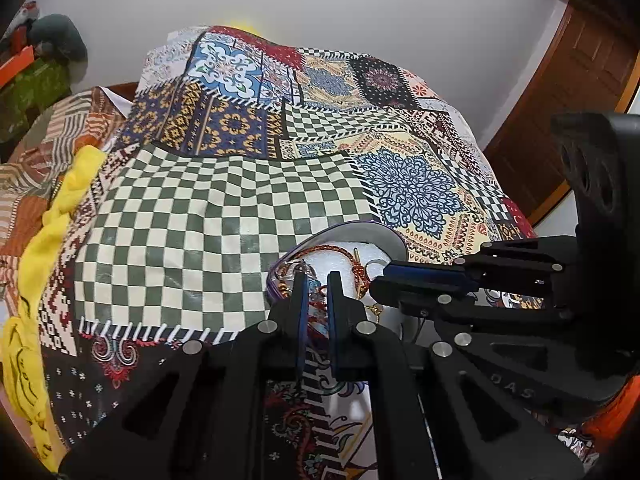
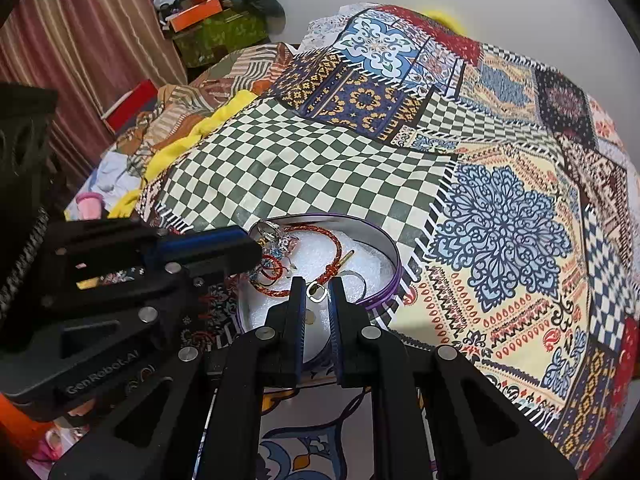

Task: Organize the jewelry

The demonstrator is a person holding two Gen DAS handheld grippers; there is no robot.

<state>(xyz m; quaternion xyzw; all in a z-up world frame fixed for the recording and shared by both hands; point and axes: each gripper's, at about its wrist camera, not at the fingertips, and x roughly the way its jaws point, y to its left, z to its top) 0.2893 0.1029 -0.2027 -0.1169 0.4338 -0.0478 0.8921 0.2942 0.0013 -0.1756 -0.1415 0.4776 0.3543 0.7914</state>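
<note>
A round purple-rimmed tin (image 2: 394, 276) with a white lining lies on the patchwork bedspread. It holds a red braided bracelet (image 2: 320, 234), small rings and a tangle of silver and red pieces (image 2: 276, 246). My right gripper (image 2: 317, 292) hovers over the tin's near side, jaws narrowly apart around a small silver buckle piece (image 2: 317, 291). My left gripper (image 1: 317, 286) is over the tin's left edge (image 1: 276, 280), jaws narrowly apart with jewelry (image 1: 318, 292) showing between them. Each gripper shows in the other's view (image 1: 384, 280) (image 2: 256, 246).
The bedspread (image 2: 304, 168) has a green-and-white checked patch beyond the tin. A yellow cloth (image 1: 48, 224) lies along the bed's left edge. Boxes and clutter (image 2: 212, 20) stand at the far left by a curtain. A wooden door (image 1: 568, 92) is at the right.
</note>
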